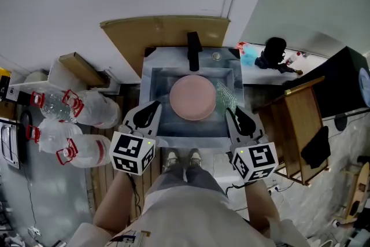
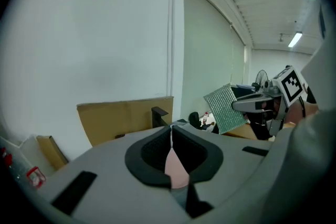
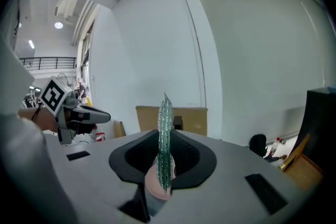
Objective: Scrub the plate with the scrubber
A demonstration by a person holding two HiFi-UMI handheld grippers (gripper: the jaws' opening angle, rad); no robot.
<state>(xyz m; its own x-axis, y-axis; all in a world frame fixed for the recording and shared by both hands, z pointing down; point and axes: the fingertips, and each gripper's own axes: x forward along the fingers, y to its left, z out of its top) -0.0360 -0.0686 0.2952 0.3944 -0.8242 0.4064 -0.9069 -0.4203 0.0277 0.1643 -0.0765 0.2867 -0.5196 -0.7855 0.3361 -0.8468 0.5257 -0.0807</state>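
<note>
A round pink plate (image 1: 192, 97) lies flat in the steel sink (image 1: 151, 81). My left gripper (image 1: 154, 105) hovers at the plate's left edge with its jaws shut on nothing; in the left gripper view (image 2: 171, 131) a sliver of the plate (image 2: 176, 171) shows below the closed pads. My right gripper (image 1: 229, 110) is at the plate's right side, shut on a green mesh scrubber (image 1: 225, 95). The scrubber (image 3: 165, 139) stands edge-on between that gripper's pads (image 3: 185, 157), raised above the plate. In the left gripper view the scrubber (image 2: 226, 108) faces flat-on.
A black faucet (image 1: 193, 50) rises at the sink's back, before a wooden board (image 1: 165, 32). Large water bottles (image 1: 81, 124) lie on the floor at the left. A wooden desk (image 1: 300, 118) and a counter with small items (image 1: 272, 55) stand at the right.
</note>
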